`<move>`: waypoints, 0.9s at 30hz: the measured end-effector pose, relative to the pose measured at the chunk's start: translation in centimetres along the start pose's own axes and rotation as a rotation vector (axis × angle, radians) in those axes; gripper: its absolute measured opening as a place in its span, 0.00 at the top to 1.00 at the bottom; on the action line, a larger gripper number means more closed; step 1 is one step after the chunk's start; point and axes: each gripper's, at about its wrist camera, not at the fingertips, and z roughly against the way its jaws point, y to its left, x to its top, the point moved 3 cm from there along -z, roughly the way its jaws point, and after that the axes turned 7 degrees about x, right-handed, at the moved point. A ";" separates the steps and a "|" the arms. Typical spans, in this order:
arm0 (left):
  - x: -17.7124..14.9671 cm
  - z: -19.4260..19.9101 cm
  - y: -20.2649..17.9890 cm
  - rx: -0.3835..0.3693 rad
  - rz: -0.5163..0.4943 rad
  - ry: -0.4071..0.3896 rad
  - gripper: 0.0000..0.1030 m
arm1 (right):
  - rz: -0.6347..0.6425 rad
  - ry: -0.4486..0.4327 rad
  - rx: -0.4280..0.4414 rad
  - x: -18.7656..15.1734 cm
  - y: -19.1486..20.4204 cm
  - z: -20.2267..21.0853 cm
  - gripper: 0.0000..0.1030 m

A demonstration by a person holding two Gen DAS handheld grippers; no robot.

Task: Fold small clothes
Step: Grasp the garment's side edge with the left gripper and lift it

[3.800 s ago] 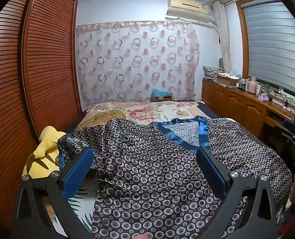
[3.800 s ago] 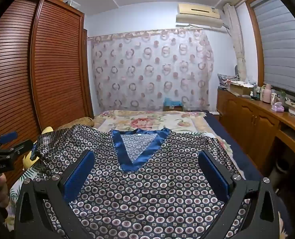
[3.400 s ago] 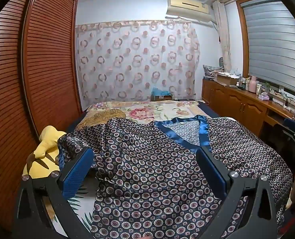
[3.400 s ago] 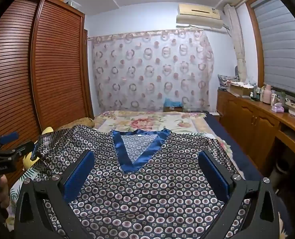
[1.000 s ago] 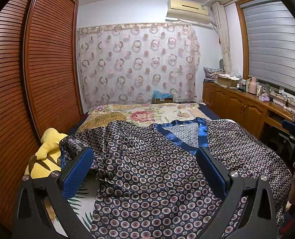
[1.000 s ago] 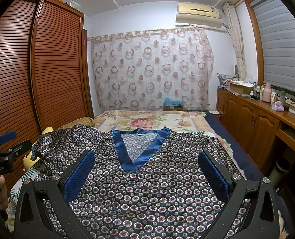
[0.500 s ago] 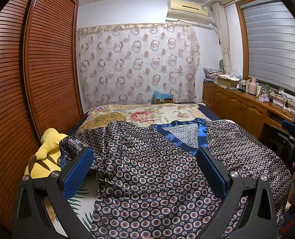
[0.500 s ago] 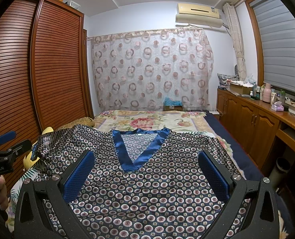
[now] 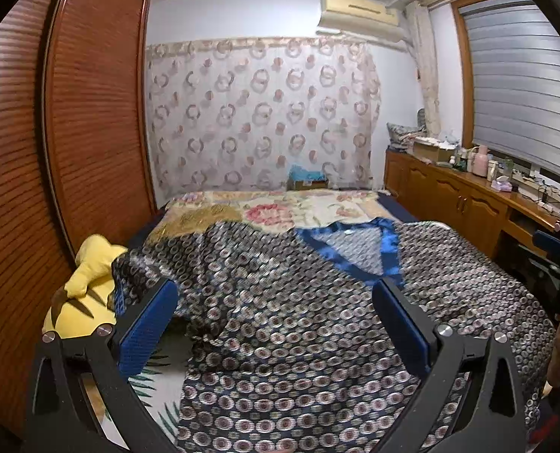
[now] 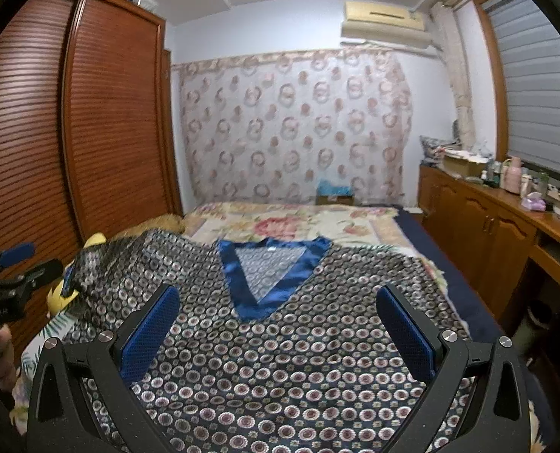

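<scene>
A dark satin top (image 9: 298,324) (image 10: 280,370) with a circle print and a blue V-neck trim (image 10: 268,283) lies spread face up on the bed (image 9: 302,207). Its left sleeve (image 9: 147,268) is bunched up near a yellow plush. My left gripper (image 9: 276,324) hovers open above the top's left half, nothing between its blue pads. My right gripper (image 10: 280,332) is open too, above the chest below the neckline. Each gripper shows at the edge of the other's view, held by a hand (image 10: 0,351).
A yellow plush toy (image 9: 79,294) lies at the bed's left edge beside the slatted wooden wardrobe (image 9: 72,132). A floral bedcover (image 10: 298,222) lies beyond the top. A wooden cabinet (image 10: 506,234) with bottles runs along the right wall. A patterned curtain (image 9: 261,113) hangs at the back.
Both views have tilted slightly down and are blurred by motion; the garment now sits a little higher and closer in each frame. Both grippers stay open.
</scene>
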 end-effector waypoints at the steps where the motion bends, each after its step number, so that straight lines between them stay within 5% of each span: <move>1: -0.2 -0.5 0.4 0.001 0.005 0.015 0.00 | 0.004 0.008 0.007 -0.1 0.1 -0.3 0.00; 27: -5.0 -11.5 12.5 0.112 -0.064 0.291 0.01 | 0.125 0.246 0.295 -0.4 4.9 -11.0 0.00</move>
